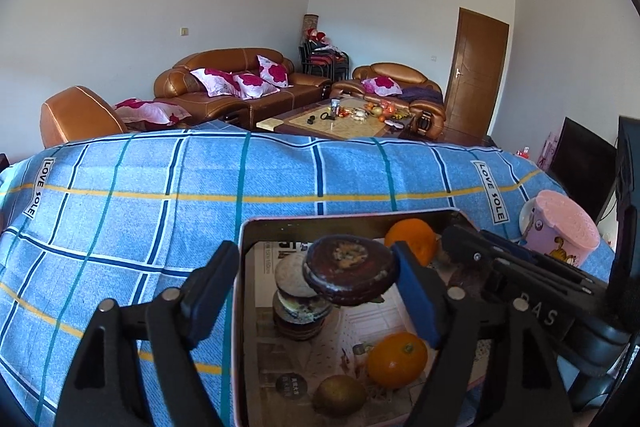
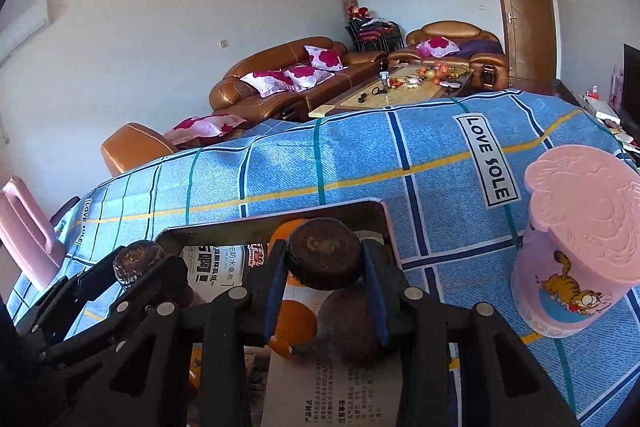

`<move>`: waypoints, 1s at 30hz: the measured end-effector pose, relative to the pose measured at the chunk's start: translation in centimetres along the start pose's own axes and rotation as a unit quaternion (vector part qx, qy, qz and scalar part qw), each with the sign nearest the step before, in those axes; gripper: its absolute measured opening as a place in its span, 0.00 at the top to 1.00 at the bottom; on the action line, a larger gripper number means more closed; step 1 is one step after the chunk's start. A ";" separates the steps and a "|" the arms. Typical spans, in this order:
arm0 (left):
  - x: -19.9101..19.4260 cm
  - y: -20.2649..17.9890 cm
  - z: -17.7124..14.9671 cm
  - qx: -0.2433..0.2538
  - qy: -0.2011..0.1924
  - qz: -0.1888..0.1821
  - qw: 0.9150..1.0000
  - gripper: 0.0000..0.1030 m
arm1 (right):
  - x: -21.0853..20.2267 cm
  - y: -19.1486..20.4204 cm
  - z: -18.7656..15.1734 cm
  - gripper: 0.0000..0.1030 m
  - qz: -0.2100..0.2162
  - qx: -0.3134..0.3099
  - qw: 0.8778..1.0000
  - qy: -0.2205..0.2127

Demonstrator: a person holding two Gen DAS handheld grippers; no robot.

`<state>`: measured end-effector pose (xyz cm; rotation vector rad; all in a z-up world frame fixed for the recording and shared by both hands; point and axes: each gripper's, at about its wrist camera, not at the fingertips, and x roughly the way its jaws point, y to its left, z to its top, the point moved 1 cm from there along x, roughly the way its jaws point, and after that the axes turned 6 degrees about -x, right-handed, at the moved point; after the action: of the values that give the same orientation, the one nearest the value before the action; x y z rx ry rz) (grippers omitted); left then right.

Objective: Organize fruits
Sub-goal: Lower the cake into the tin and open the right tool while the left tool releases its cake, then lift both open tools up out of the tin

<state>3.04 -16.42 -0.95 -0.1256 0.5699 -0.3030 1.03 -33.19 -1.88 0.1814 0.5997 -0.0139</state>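
A metal tray [image 1: 320, 217] lined with printed paper lies on the blue checked cloth. In it are two oranges [image 1: 396, 359], a brown-green fruit [image 1: 340, 395] and a stack of dark round fruits [image 1: 298, 311]. My left gripper [image 1: 312, 259] stands open over the stack. A dark round fruit [image 1: 350, 269] hangs tilted between its pads, close to the right pad and far from the left one. My right gripper [image 2: 324, 259] is shut on another dark round fruit [image 2: 324, 253] above an orange [image 2: 294, 323] and a brown fruit [image 2: 350, 323]. The left gripper [image 2: 132, 275] shows at the left.
A pink lidded cup [image 2: 576, 247] with a cartoon cat stands on the cloth right of the tray [image 2: 280, 215]. A pink chair back [image 2: 24, 227] rises at the table's left end. Sofas and a cluttered coffee table [image 1: 344, 119] stand beyond the far edge.
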 end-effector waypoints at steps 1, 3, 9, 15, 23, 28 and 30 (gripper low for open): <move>-0.2 0.2 0.0 -0.006 -0.004 0.002 1.000 0.12 | -0.1 -0.2 0.1 0.60 0.008 0.004 1.000 -0.001; -0.5 0.7 0.2 -0.018 -0.013 0.005 1.000 0.02 | -0.6 -0.4 0.2 0.60 0.022 0.010 1.000 -0.010; -0.6 0.5 0.2 -0.020 -0.014 -0.005 1.000 0.00 | -1.5 -0.6 0.4 0.56 0.044 0.022 0.998 -0.034; -1.0 0.2 0.1 -0.010 -0.033 0.014 0.999 0.00 | -3.6 -0.7 0.2 0.37 -0.022 0.017 0.996 -0.084; -2.2 -0.1 -0.5 0.017 -0.058 0.057 0.997 0.00 | -6.6 0.6 -0.5 0.15 -0.114 -0.025 0.979 -0.169; -3.4 0.2 -0.9 0.028 -0.074 0.073 0.994 0.00 | -7.5 1.8 -1.1 0.15 -0.142 -0.061 0.973 -0.174; -4.1 0.3 -1.1 0.030 -0.082 0.077 0.993 0.00 | -7.9 1.9 -1.2 0.15 -0.143 -0.063 0.972 -0.177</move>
<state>-0.80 -14.89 0.13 -0.0475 0.4043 -0.1575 -6.08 -31.43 1.91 -0.0332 0.2646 -0.2827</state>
